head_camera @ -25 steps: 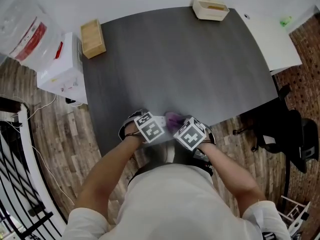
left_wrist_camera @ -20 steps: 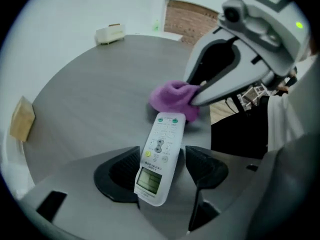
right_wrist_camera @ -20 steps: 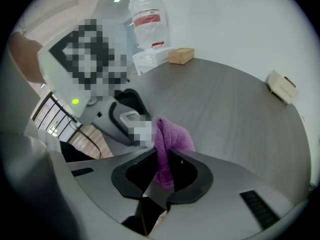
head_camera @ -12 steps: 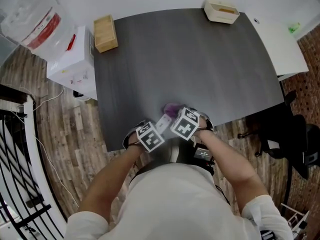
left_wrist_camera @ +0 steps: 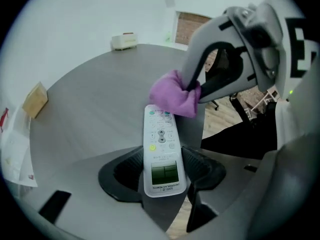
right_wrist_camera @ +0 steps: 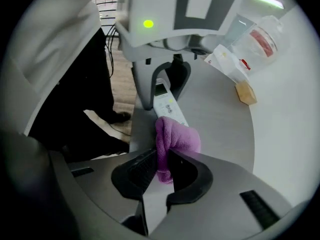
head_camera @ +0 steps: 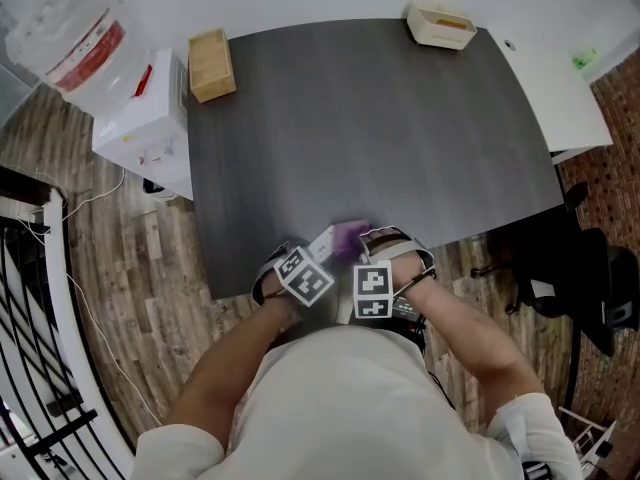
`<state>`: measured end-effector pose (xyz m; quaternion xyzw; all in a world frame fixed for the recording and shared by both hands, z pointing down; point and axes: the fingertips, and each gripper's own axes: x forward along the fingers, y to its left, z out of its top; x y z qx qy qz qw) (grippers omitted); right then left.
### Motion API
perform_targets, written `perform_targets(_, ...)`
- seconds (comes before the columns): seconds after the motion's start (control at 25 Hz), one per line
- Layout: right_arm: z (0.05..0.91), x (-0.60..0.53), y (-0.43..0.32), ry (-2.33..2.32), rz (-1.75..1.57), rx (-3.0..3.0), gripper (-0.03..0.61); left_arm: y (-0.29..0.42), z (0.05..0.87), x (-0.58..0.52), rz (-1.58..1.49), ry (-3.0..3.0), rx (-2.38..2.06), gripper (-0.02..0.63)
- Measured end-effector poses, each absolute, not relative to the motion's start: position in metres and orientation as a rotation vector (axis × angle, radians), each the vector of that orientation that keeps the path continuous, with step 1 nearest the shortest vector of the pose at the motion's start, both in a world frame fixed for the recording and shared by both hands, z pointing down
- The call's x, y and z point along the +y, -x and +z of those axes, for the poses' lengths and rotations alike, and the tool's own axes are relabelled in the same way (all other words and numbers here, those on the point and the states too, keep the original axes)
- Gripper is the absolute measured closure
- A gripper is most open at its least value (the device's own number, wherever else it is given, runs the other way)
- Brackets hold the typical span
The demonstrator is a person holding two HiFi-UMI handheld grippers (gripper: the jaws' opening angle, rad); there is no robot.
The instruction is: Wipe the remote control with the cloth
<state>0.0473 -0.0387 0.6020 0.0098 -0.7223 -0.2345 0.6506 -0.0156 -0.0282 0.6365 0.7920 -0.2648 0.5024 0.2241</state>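
Over the worktop's [head_camera: 380,118] near edge we aim both steeply down: our left tool [left_wrist_camera: 162,174], jaws having just been closing, clamps the remote control [left_wrist_camera: 160,134]; our right tool [right_wrist_camera: 161,171] pinches the cloth [right_wrist_camera: 176,139] against its far end.

Two tongs are in play: the left tongs [left_wrist_camera: 162,173] and the right tongs [right_wrist_camera: 161,173]. One slim white plastic remote control [left_wrist_camera: 161,149] stands between the left tongs' jaws, which have just been closing on it. One crumpled purple cloth [right_wrist_camera: 175,139] sits in the right tongs. One dark grey tabletop [head_camera: 380,118] lies under both.

Far beyond the tongs are two small things: one pale wooden block [head_camera: 211,65] toward the left corner and one shallow cream tray [head_camera: 441,23] toward the right.

Off to the left of the tongs stands one white water dispenser [head_camera: 145,118] carrying one clear bottle [head_camera: 65,43]. Off to the right there is one black office chair [head_camera: 575,258].
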Motion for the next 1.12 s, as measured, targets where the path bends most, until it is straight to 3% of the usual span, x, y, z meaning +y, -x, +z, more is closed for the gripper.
perform_targets(0.2, 0.603, -0.007, -0.064, -0.067, -0.214, -1.763, 0.506, 0.016, 0.636, -0.030, 1.311, -2.145, -0.764, 0.367)
perform_targets(0.52, 0.601, -0.066, -0.050, -0.630, 0.565, -1.977, 0.506, 0.000, 0.626, -0.007, 1.008, -2.029, -0.638, 0.367)
perform_targets(0.76, 0.596, -0.064, -0.035, -0.520, 0.563, -1.995, 0.506, -0.013, 0.628, 0.000, 0.939, -2.032, -0.595, 0.373)
perform_targets(1.12, 0.601, -0.019, -0.055, -0.268, 0.672, -2.017, 0.506, -0.009, 0.622, -0.020, 0.556, -1.841, -0.688, 0.385)
